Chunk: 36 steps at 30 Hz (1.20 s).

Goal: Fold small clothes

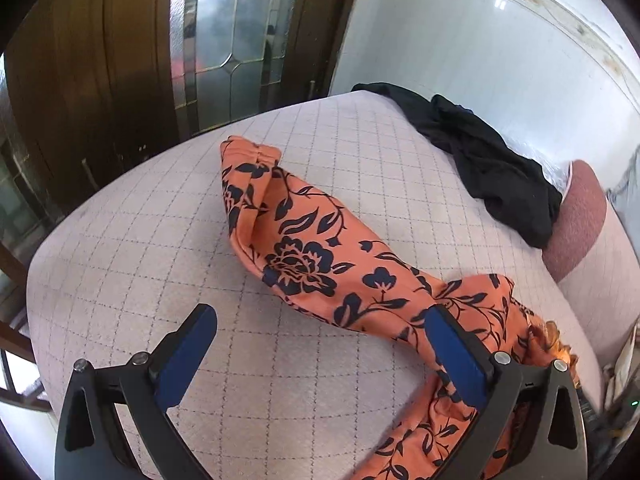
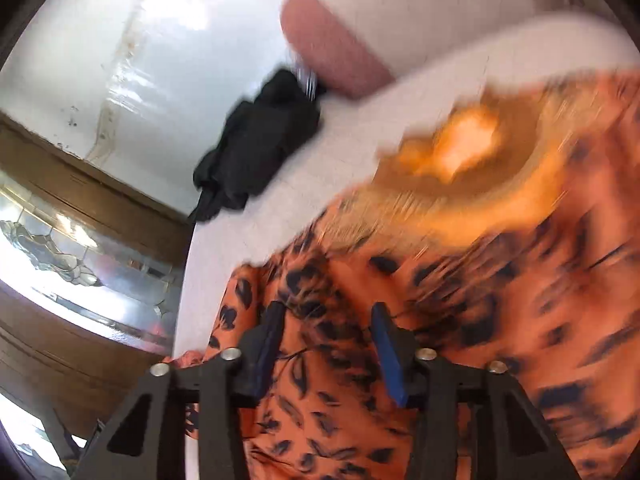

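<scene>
An orange garment with dark blue flowers (image 1: 304,256) lies stretched in a long bunched strip across the quilted pale bed cover (image 1: 160,240). My left gripper (image 1: 320,316) hangs over the cover, open wide. Its right finger (image 1: 456,352) overlaps the garment's near end, and nothing sits between the pads. In the blurred right wrist view, my right gripper (image 2: 328,312) is low over the same orange garment (image 2: 480,300). Its jaws stand partly apart, with fabric showing in the gap behind them. I see no pad pressing on the cloth.
A crumpled black garment (image 1: 480,168) (image 2: 256,148) lies at the bed's far side by the white wall. A reddish-pink bolster (image 1: 576,216) (image 2: 328,44) lies beside it. A wooden door with leaded glass (image 1: 216,40) stands beyond the bed edge.
</scene>
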Motion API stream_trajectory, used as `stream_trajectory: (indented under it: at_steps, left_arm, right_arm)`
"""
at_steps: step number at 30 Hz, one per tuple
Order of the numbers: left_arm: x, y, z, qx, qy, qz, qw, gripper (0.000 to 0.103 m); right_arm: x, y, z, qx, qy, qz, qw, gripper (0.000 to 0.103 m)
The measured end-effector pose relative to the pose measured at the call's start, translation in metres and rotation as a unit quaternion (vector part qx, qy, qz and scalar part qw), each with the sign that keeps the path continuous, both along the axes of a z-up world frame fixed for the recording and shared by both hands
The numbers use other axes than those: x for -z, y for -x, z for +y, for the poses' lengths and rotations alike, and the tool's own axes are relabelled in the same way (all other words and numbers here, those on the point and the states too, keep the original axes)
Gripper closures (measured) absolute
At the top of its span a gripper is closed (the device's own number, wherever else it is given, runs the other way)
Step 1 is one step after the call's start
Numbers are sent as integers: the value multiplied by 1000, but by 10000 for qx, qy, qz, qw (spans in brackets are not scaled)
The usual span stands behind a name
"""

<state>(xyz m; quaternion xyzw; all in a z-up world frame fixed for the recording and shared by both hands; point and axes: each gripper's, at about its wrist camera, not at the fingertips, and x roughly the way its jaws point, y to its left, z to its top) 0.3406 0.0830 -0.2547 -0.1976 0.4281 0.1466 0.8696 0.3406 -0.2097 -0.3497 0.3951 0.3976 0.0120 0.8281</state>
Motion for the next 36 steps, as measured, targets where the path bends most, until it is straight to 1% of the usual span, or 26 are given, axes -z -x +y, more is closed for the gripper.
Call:
stream_trajectory:
  at_steps: [1,3,5,7,9,11,13,14,16,18,20,22,23,24,26,27,28,29,30,31,32,33,34,36]
  left_arm:
    - [0,0,1,-13,26,3,10000,0]
    - [0,-1,2,-20,3,9,10000,0]
    - [-1,-1,1,3,-48,2,10000,0]
    - [-2,0,-1,27,-84,3,10000,0]
    - [-2,1,-3,69,-114,5,9999,0]
    - [-2,1,-5,104,-162,-18,9998,0]
    - [-5,3,-10,229,-91,-147,9996,0]
    - [-7,4,-13,349,-18,-247,9991,0]
    - [-11,4,-24,745,168,-438,9961,0]
    - [-14,3,-40,1267,409,-625,9891,0]
    - [-18,4,-55,1640,486,-809,9819,0]
    - [-21,6,-76,2093,488,-1000,9715,0]
    - [-20,5,-87,2312,492,-1052,9659,0]
    - [-19,4,-102,2571,507,-1102,9587,0]
    - [-13,3,-127,3017,483,-1126,9455,0]
    - [-10,2,-139,3174,378,-1090,9413,1]
    - [-6,1,-150,3291,208,-1039,9383,1]
    - [-3,0,-160,3371,8,-979,9363,1]
    - [2,-3,-170,3447,-174,-923,9340,1]
    - [5,-6,-178,3500,-271,-880,9322,1]
    - [8,-11,-184,3522,-332,-814,9318,1]
    - [13,-17,-189,3516,-367,-705,9328,1]
    - [18,-23,-190,3506,-358,-594,9340,1]
    - [32,-35,-191,3509,-236,-336,9355,1]
  right_arm:
    - [3,-4,13,-176,7,28,9998,65]
    - [0,-6,43,-779,-40,-96,9969,65]
    - [1,-7,63,-1413,-369,28,9893,65]
    - [-2,0,64,-1542,-494,49,9868,65]
    - [-11,10,52,-1568,-343,4,9870,65]
    - [-25,27,26,-1373,-211,-226,9901,65]
    - [-40,48,-13,-917,74,-462,9947,65]
    - [-46,60,-35,-598,246,-496,9967,65]
    - [-50,74,-75,3,646,-364,9972,65]
    - [-46,87,-112,421,1029,-163,9937,63]
    - [-47,106,-143,836,1286,-94,9881,63]
    - [-40,124,-171,1209,1359,-115,9832,63]
    - [-37,133,-185,1351,1340,-65,9817,63]
    - [-27,140,-198,1464,1264,44,9811,63]
    - [-2,146,-218,1485,958,351,9836,63]
    - [10,147,-225,1429,774,486,9855,66]
    - [14,150,-230,1435,697,394,9864,66]
    - [10,150,-233,1460,659,382,9864,66]
    - [4,146,-235,1452,640,398,9865,63]
    - [-4,147,-236,1429,618,248,9875,63]
    - [-12,147,-233,1406,623,20,9881,63]
    - [-18,144,-231,1370,672,-101,9882,63]
    - [-20,139,-229,1317,735,-111,9885,63]
    - [-16,134,-227,1228,743,51,9896,63]
